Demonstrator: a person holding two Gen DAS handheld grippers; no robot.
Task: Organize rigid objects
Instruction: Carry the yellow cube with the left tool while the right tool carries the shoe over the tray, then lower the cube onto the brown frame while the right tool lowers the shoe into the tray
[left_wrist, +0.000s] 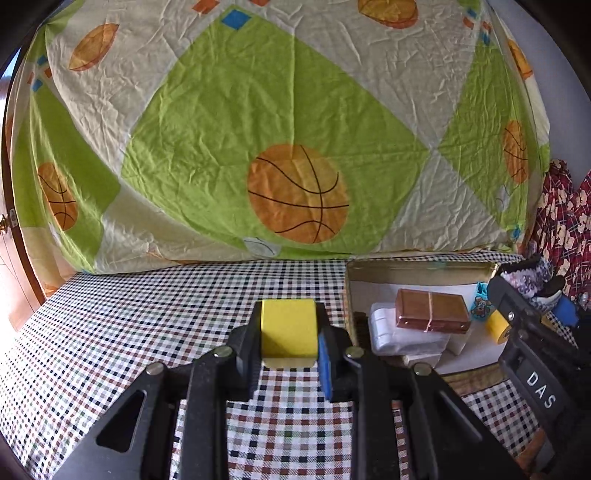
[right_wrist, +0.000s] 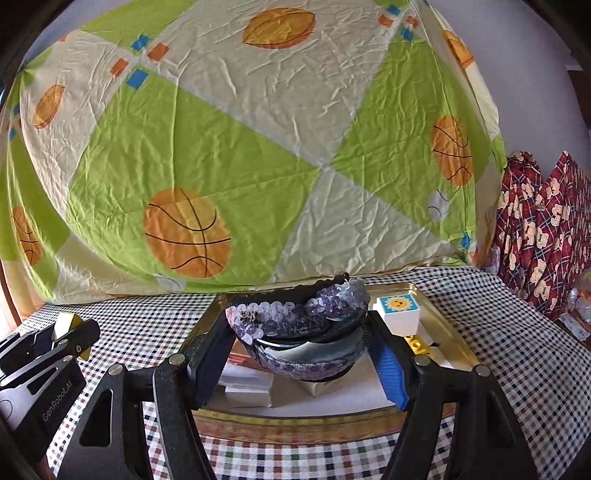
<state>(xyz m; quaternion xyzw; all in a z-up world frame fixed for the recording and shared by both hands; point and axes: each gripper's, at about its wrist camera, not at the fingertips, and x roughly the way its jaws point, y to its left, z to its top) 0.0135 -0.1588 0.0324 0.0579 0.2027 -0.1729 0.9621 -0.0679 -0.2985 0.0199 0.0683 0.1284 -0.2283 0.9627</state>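
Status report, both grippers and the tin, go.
Left gripper shut on yellow block. Right gripper shut on sequined pouch, above gold tin. Tin crowded.

We are counting two grippers: the left gripper and the right gripper. We are seeing one yellow block and one sequined pouch. We are counting one gold tray, and in it one brown box tied with a band, one white block with a sun picture and one yellow brick. We are also seeing white packets under the brown box, though we are not managing an exact count of them.
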